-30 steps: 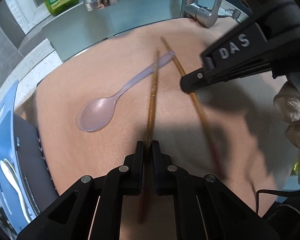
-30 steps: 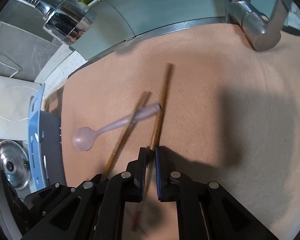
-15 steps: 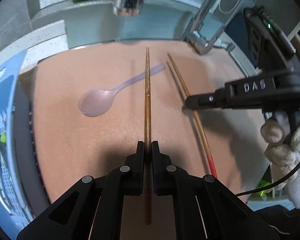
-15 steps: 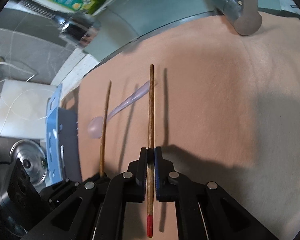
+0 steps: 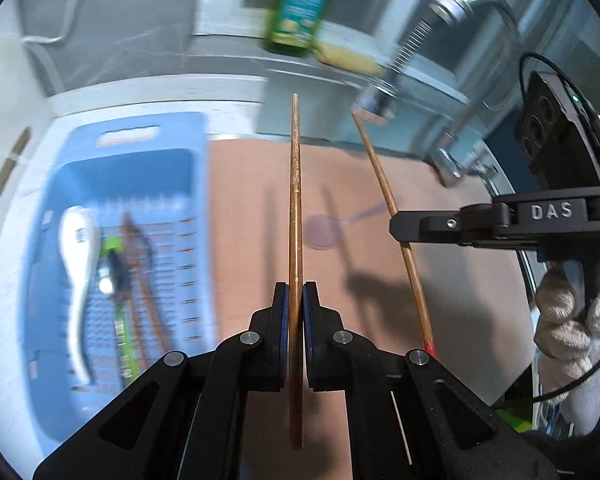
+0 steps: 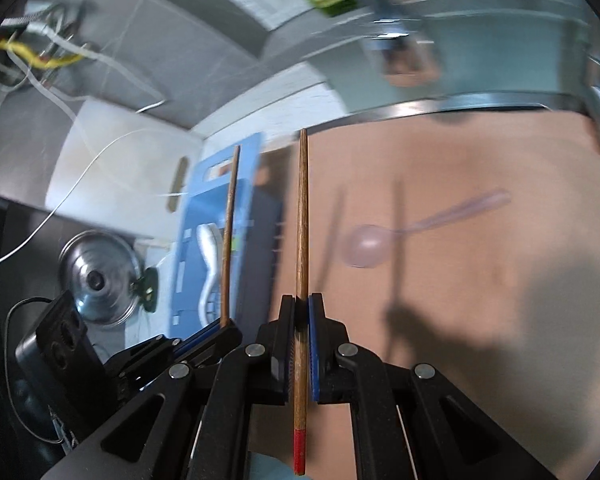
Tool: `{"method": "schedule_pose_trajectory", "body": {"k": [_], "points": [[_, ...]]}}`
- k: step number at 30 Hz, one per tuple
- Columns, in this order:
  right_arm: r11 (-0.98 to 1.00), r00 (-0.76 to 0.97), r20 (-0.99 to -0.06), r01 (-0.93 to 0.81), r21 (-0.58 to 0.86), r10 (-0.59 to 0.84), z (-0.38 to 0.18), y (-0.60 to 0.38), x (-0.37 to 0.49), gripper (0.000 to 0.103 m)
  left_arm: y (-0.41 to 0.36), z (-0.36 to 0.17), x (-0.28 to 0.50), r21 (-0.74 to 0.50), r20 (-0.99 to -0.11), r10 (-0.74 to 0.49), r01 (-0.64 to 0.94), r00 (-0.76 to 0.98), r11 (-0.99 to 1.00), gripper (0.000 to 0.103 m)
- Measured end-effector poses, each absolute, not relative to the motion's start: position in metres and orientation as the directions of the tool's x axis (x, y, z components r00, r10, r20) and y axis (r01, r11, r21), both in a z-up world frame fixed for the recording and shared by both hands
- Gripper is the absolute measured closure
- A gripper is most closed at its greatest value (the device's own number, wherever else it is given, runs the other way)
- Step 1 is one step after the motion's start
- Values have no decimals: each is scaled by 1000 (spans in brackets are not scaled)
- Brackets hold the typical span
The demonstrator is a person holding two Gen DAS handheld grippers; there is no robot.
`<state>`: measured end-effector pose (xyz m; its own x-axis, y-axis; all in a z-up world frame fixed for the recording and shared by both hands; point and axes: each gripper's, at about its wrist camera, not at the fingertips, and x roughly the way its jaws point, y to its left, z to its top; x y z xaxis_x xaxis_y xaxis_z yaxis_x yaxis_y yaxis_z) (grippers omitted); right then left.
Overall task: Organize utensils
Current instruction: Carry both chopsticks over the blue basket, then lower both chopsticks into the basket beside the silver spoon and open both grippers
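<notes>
Above the desk's left edge, each gripper — left gripper (image 5: 296,304), right gripper (image 6: 301,316) — pinches one chopstick (image 5: 295,200) lengthwise, presumably for carrying to the blue basket (image 5: 196,152).

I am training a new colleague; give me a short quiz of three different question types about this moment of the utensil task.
1. True or false: each claw, left claw and right claw, is shut on one chopstick.
2. Multiple choice: where does the purple spoon lie? A) in the blue basket B) on the brown mat C) in the right claw.
3. Fill the gap: the chopstick in the right claw has a ___ coloured end.

Key: 1 true; 2 B; 3 red.
</notes>
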<state>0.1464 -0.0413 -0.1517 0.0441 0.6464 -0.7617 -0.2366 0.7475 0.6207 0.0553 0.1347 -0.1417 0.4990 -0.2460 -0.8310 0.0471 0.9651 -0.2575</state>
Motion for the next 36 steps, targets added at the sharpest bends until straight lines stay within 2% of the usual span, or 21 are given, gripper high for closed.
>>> {"method": "schedule_pose_trajectory", "body": {"k": [8,16,36], "points": [[712,-2,-752,-317,626,660,-144,32,138,97,200,-150,44,-248,-843,-170,-88,511,965,97],[722,-40,-780,-349,597,625,-163,92,136,97,230,-175,41,-251,-870,-148,-164,471,954,97],[812,-47,-882,-369,452,469,-218,158,142,97,236,-210,52,-212,-915,-127,-190,384,958,97]]}}
